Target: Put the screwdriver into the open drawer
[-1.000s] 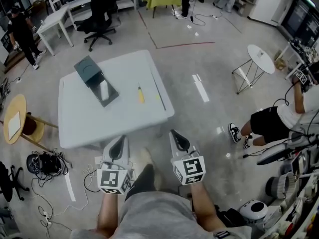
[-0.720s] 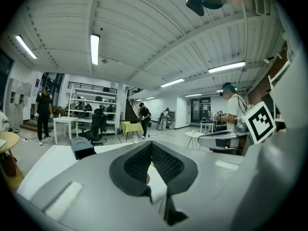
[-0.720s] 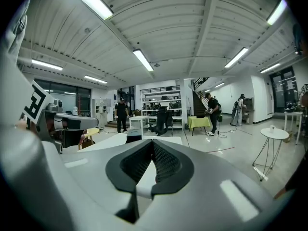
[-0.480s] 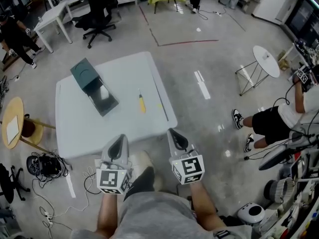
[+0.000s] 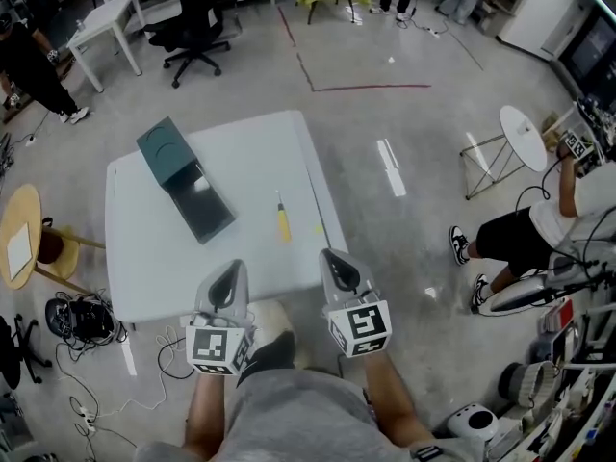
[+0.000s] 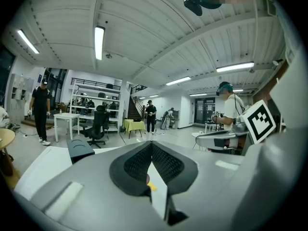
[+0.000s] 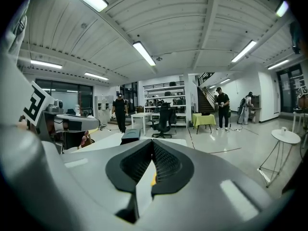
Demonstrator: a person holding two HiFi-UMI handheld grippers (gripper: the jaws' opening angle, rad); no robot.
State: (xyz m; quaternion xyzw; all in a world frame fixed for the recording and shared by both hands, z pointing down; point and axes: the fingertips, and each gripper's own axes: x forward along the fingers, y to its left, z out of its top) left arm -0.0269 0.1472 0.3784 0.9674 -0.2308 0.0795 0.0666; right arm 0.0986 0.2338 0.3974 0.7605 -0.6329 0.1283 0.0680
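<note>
The screwdriver (image 5: 282, 218) lies flat on the white bench (image 5: 154, 258), in the near right part of the top, just inside the right edge. Its long axis runs from the near edge toward the far edge, almost parallel to the right edge. The handle is at the near end and the shaft points away toward the far edge.

It is a small tool with a yellow handle and a thin, dark shaft that is a little shorter than the handle. The tip is too small to make out. Nothing touches the tool.

The open drawer (image 5: 207, 210) is well apart from it, toward the left side of the bench. The drawer is pulled out of a small dark grey-green cabinet (image 5: 162, 147) that sits toward the far left corner. The drawer slants out toward the middle of the bench and has a pale patch inside.

The left hand-held gripper (image 5: 231, 268) hangs over the near edge of the bench, left of the screwdriver. Its jaws are closed tip to tip with nothing between them.

The right hand-held gripper (image 5: 332, 256) is at the near right corner, near the handle end but clear of it. Its jaws are also closed and empty. In each gripper view a sliver of yellow shows through the gap below the meeting pads.
</note>
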